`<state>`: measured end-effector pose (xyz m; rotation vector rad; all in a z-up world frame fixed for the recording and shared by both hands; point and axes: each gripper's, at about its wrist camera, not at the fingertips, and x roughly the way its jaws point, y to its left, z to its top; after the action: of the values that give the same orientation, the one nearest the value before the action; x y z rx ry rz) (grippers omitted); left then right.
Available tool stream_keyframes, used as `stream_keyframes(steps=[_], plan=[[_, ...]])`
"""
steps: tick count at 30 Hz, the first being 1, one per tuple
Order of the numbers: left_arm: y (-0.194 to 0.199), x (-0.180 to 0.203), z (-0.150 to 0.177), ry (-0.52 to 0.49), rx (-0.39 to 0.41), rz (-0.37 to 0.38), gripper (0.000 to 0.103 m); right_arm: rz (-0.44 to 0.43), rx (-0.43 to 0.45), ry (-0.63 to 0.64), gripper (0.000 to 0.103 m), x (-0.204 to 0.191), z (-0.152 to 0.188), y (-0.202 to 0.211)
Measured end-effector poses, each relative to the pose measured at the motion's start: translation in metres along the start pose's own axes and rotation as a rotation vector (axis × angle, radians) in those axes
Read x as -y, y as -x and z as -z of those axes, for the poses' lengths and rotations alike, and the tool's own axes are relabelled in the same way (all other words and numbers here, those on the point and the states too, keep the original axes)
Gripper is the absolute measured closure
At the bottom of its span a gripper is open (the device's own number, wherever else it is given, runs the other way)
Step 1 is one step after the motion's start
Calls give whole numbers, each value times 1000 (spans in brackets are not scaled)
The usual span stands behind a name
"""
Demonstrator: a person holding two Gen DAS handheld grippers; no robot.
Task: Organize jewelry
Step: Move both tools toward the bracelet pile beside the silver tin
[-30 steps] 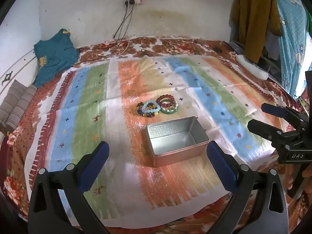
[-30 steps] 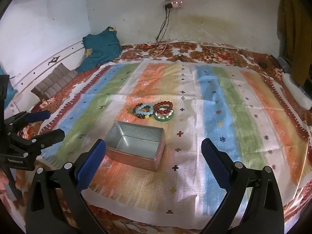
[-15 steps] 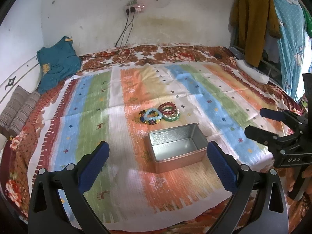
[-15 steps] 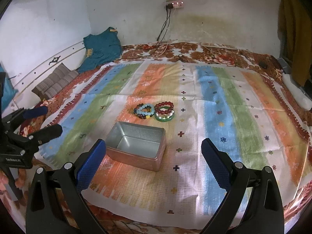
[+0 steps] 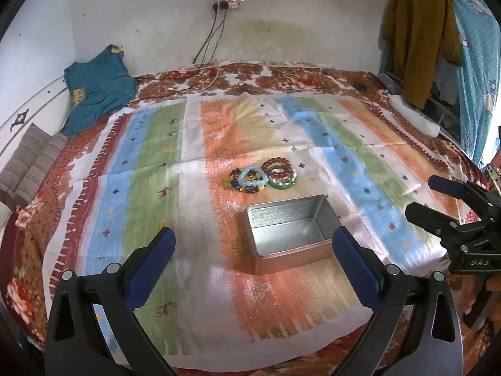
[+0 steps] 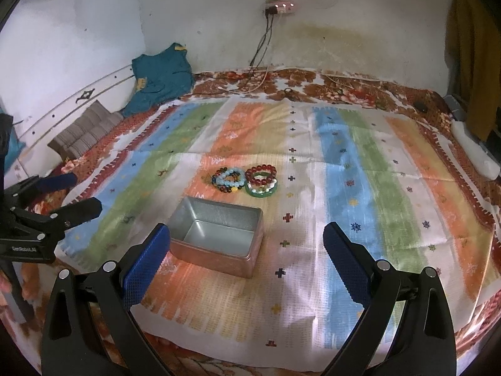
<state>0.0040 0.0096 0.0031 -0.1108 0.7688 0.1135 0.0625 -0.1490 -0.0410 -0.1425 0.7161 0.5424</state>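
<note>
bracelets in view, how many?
At least 5, in two touching piles beyond the metal tin: light blue over dark mixed beads on the left; red beads, white beads, green bangle on the right. More may be hidden underneath.

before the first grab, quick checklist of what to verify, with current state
1. Left gripper open and empty: ok.
2. Right gripper open and empty: ok.
3. Metal tin upright, lid off, nothing inside: ok.
4. Bracelets in sight, lying just beyond the tin: ok.
5. Bracelets apart for a single pick: not ok, they overlap in two small stacks.
6. Whether any beads are tangled: cannot tell.
</note>
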Motion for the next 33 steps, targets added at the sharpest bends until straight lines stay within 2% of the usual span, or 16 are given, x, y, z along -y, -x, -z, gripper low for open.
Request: stream_keyframes(steps=[4, 10, 12, 19, 33], plan=[[-11, -3, -7, 17, -28, -15, 5, 13, -39, 4, 4, 1, -3, -14], [-22, -7, -19, 9, -22, -50, 6, 42, -73, -11, 4, 12, -14, -33], [-27, -8, -25, 12, -26, -42, 6, 46, -84, -26, 4, 17, -17, -38], [-56, -9, -47, 37, -80, -32, 6, 57, -107, -60, 4, 30, -36, -61], [-96, -17, -66, 66, -175, -48, 6, 69, -153, -89, 4, 40, -63, -105]])
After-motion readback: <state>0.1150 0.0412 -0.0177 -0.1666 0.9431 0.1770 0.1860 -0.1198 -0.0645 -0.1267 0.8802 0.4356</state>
